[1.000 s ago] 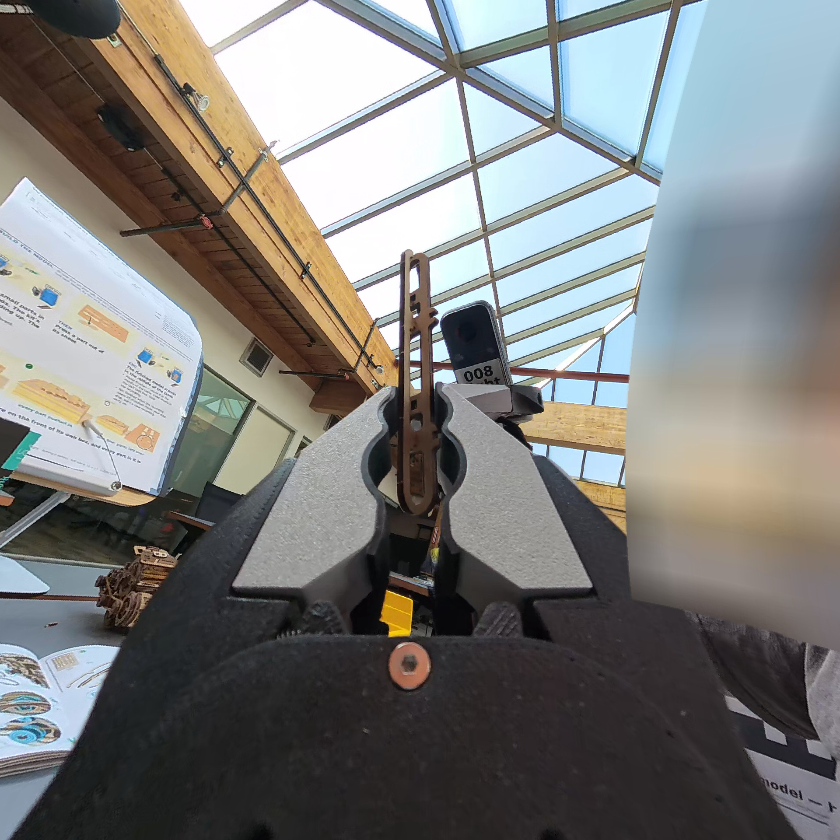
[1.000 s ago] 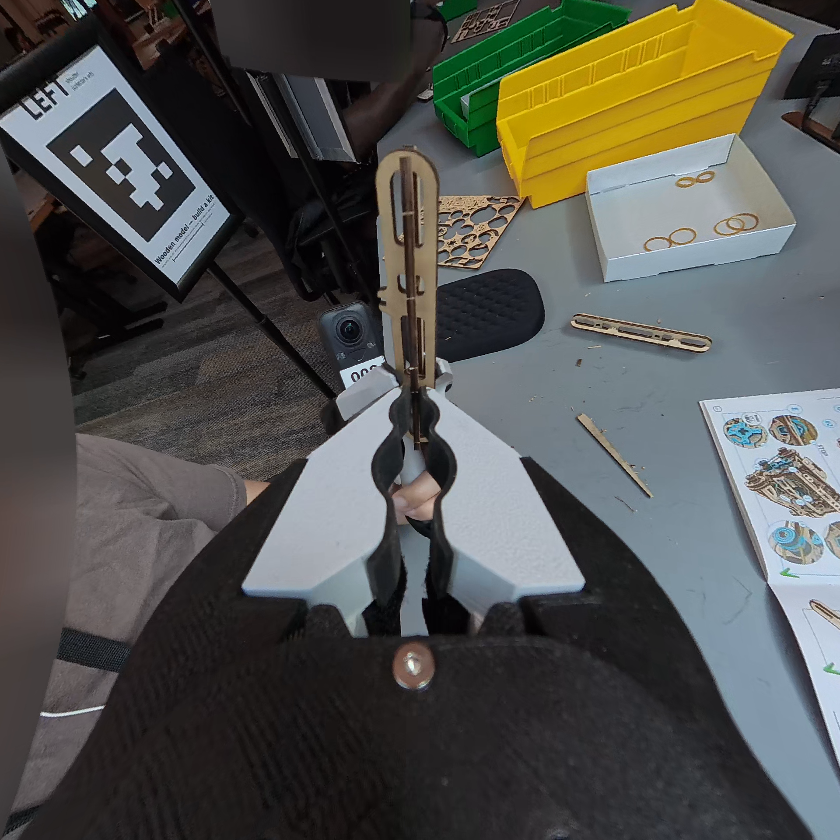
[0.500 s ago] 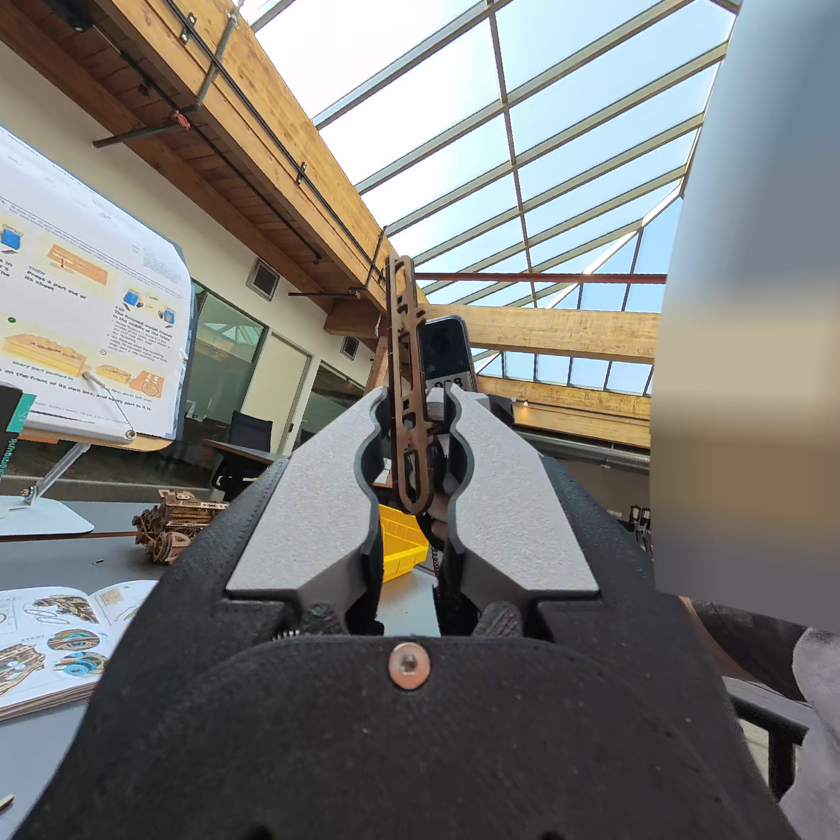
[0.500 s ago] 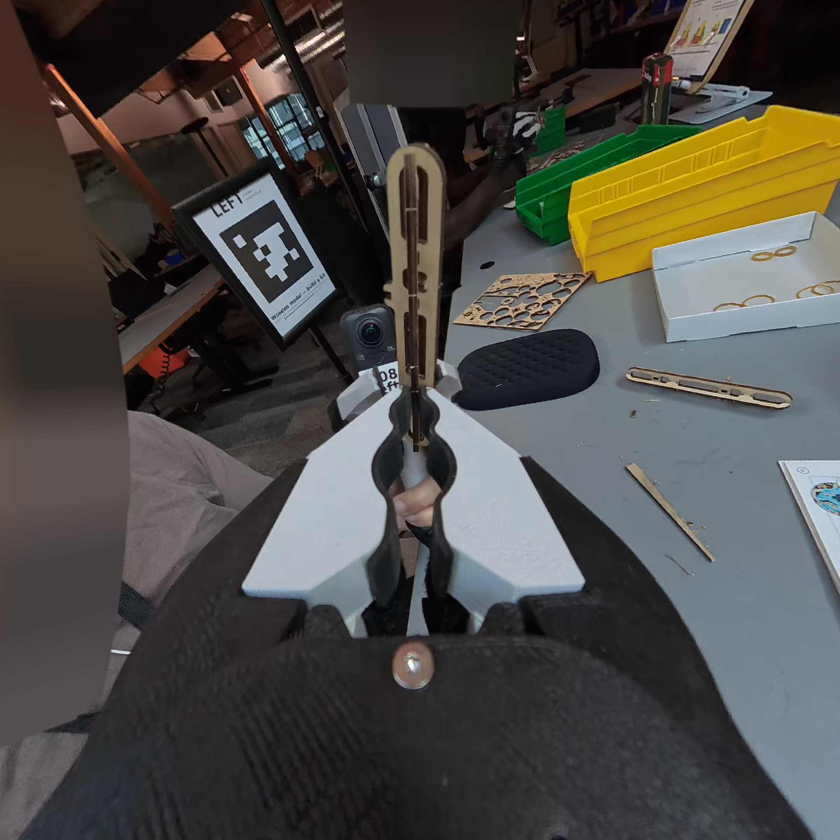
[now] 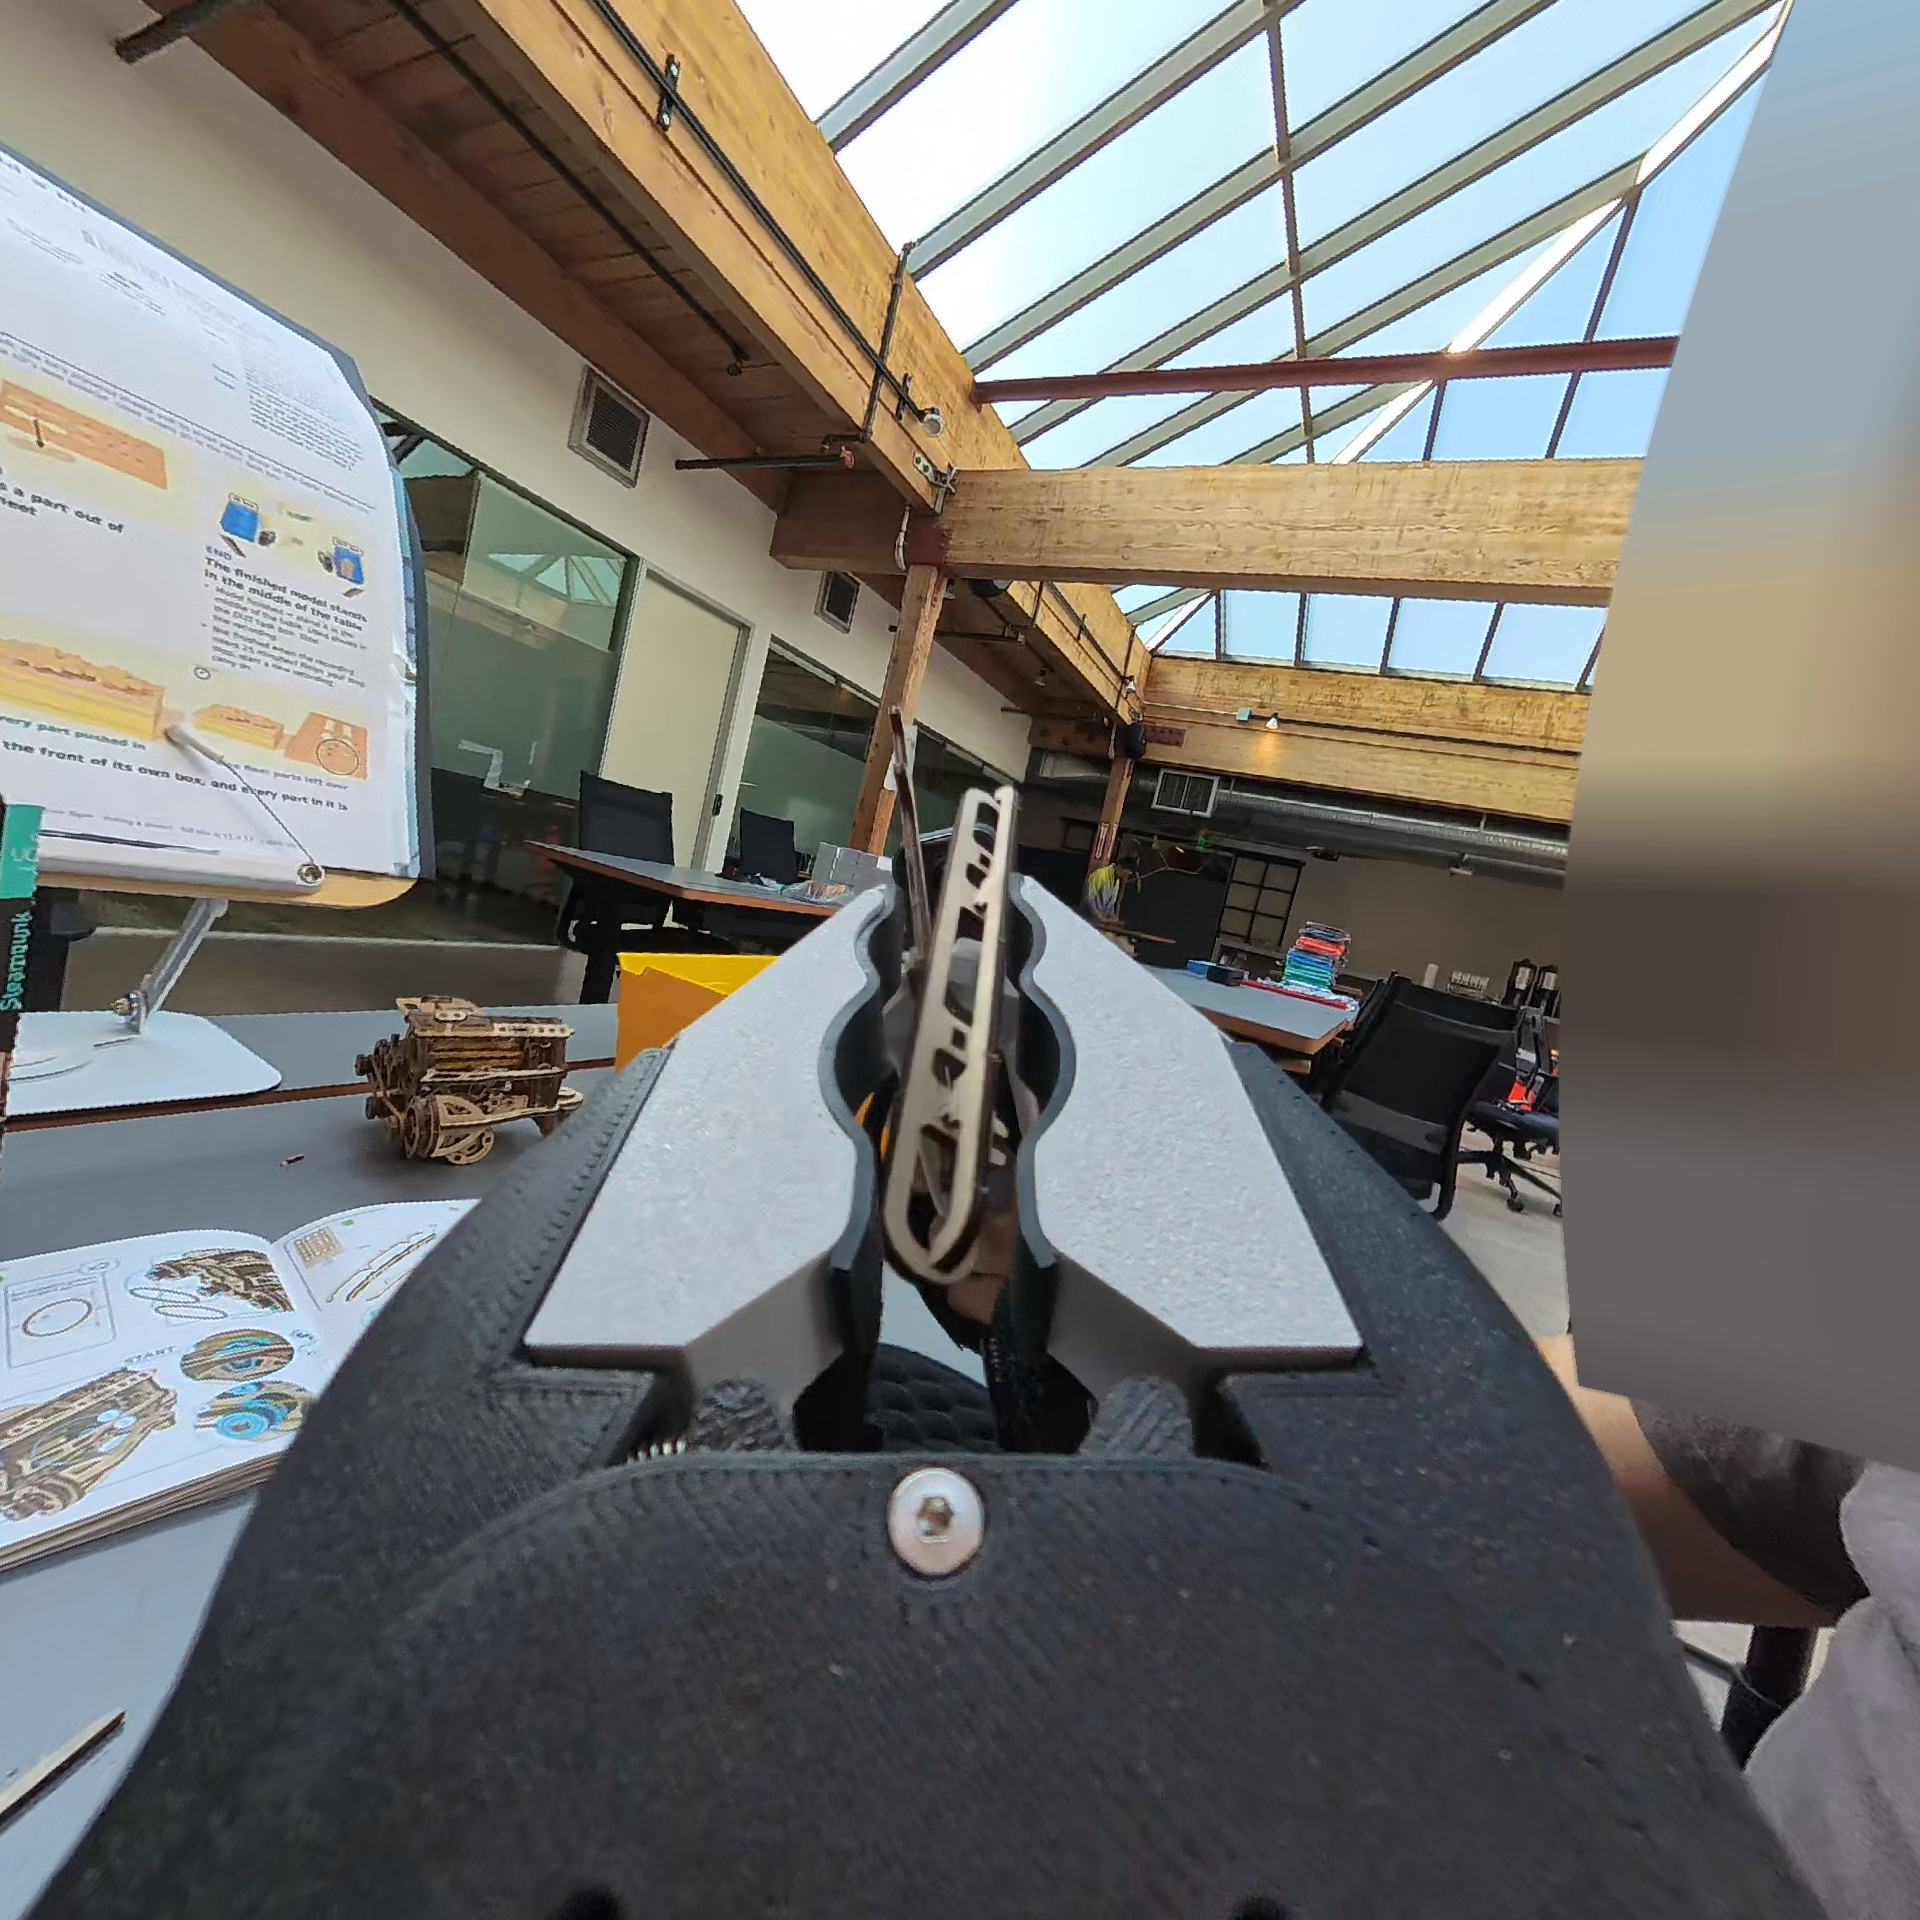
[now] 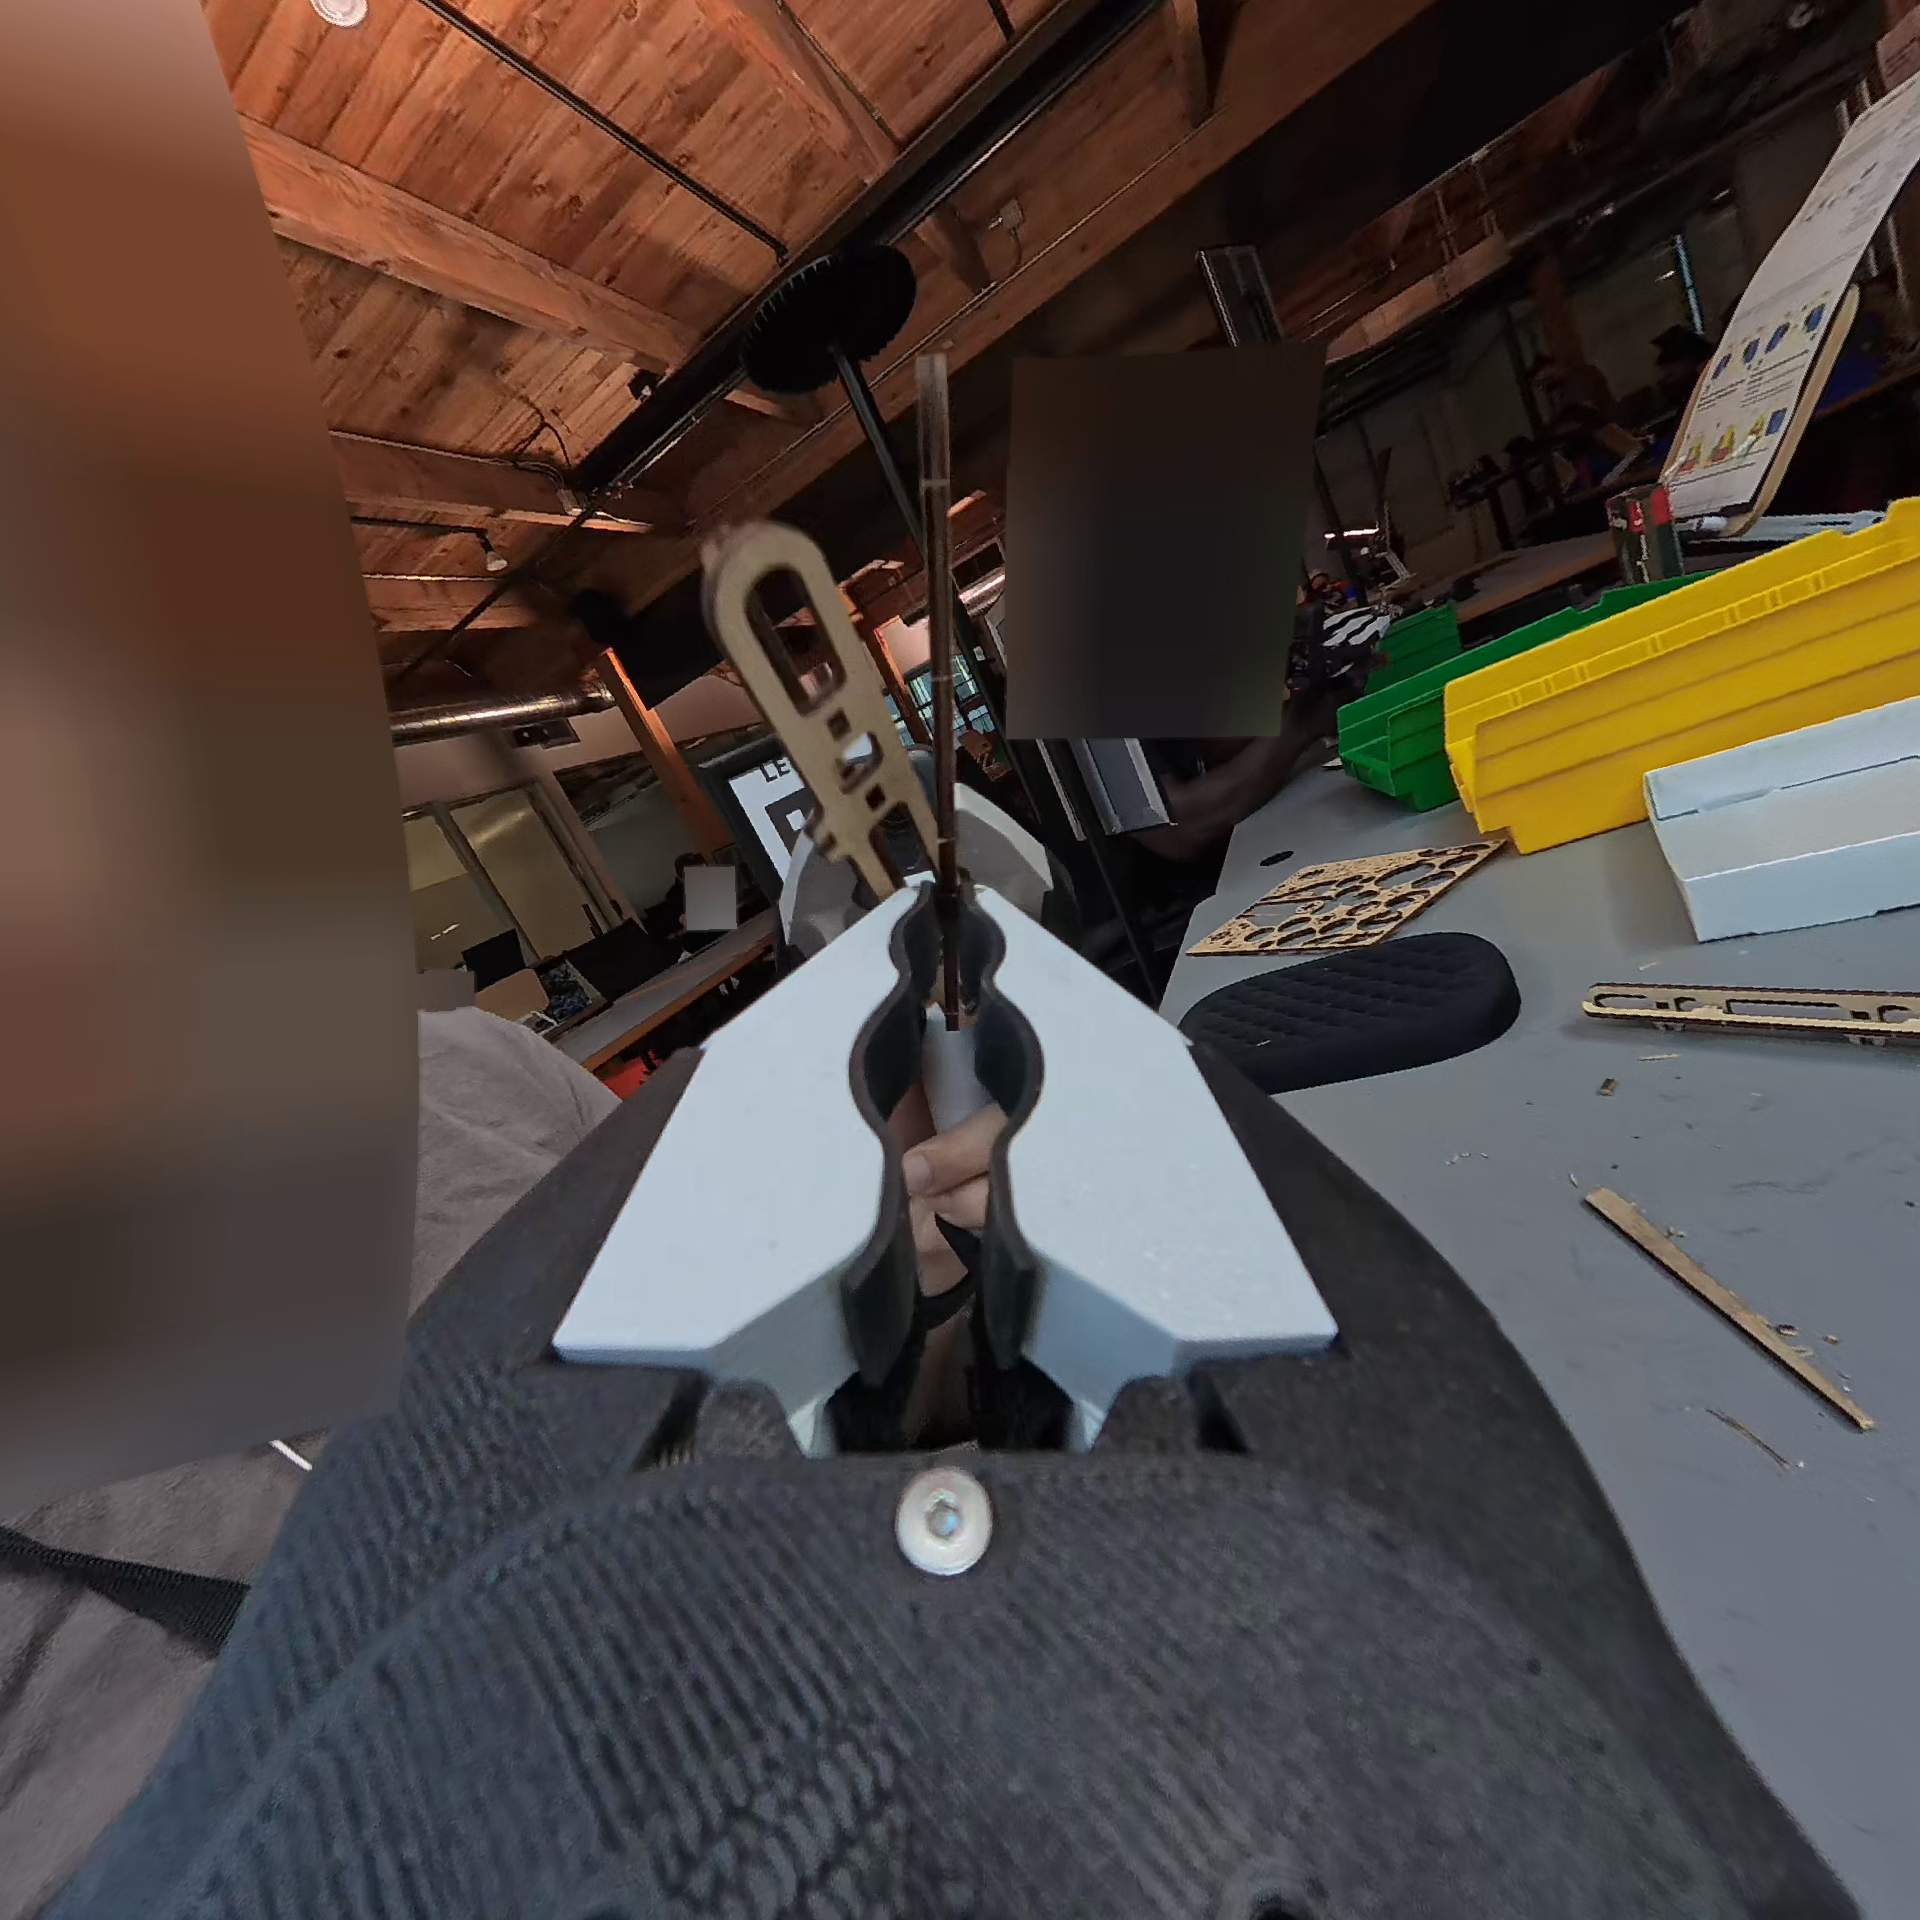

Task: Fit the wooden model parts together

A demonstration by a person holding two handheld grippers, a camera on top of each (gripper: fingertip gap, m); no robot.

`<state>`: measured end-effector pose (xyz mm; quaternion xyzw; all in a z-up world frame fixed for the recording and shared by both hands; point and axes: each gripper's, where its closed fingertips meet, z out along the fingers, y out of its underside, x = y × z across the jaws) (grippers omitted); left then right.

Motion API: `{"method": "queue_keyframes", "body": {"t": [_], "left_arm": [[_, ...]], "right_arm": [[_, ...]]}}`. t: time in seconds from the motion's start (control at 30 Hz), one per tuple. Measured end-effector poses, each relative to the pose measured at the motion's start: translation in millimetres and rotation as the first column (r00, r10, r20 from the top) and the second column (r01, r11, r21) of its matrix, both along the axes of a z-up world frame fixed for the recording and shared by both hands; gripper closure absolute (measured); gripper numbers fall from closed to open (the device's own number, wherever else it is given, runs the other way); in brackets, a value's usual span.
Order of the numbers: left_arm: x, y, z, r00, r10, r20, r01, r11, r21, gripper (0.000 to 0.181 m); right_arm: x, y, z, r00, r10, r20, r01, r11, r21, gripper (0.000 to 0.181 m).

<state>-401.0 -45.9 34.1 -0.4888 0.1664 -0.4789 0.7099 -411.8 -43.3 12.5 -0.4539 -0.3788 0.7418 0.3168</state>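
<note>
My left gripper [image 5: 956, 899] is shut on a slotted wooden strip [image 5: 951, 1039], which leans to the right between the grey fingers. My right gripper [image 6: 948, 899] is shut on a second wooden strip [image 6: 935, 644], seen edge-on and upright. The left's slotted strip [image 6: 821, 717] shows flat in the right wrist view, leaning left, and meets the edge-on strip just past my right fingertips. The right's strip [image 5: 906, 821] shows as a thin dark edge in the left wrist view. Both grippers face each other above the table edge. Whether the strips are joined is hidden.
A finished wooden model [image 5: 468, 1075], an open booklet [image 5: 156, 1340] and an instruction board [image 5: 177, 520] lie to the left. A yellow bin [image 6: 1683, 675], green bin [image 6: 1392, 727], white box [image 6: 1787, 831], black pad [image 6: 1351, 1003], punched sheet [image 6: 1340, 899], spare strip [image 6: 1756, 1013] and sliver [image 6: 1725, 1304] lie on the grey table. Only a small space, under 4 cm, lies between the two pairs of fingers.
The left view has dropped from the skylight to the room; the right view has risen from the table to the ceiling. The slotted strip now leans away from the edge-on strip.
</note>
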Motion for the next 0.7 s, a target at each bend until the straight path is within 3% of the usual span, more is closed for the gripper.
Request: {"method": "queue_keyframes", "body": {"t": [0.1, 0.23, 0.4, 0.7], "left_arm": [[12.0, 7.7, -11.6, 0.995, 0.021, -0.095, -0.023, 0.999, -0.022, 0.167], [16.0, 24.7, -27.8, 0.981, 0.097, -0.168, -0.101, 0.995, -0.017, 0.170], [14.9, 47.0, -49.2, 0.978, 0.100, -0.185, -0.120, 0.987, -0.104, 0.168], [0.6, 66.2, -83.6, 0.994, 0.049, -0.102, -0.083, 0.928, -0.363, 0.170]], "right_arm": [[5.4, 1.1, 1.5, 0.999, 0.020, -0.035, -0.022, 0.998, -0.054, 0.181], [4.6, 16.3, -15.4, 0.999, -0.033, 0.021, 0.036, 0.991, -0.129, 0.181], [3.9, 39.1, -36.6, 0.992, -0.087, 0.095, 0.112, 0.950, -0.291, 0.181], [-4.2, 51.5, -83.9, 0.977, -0.004, 0.215, 0.144, 0.753, -0.642, 0.181]]}}
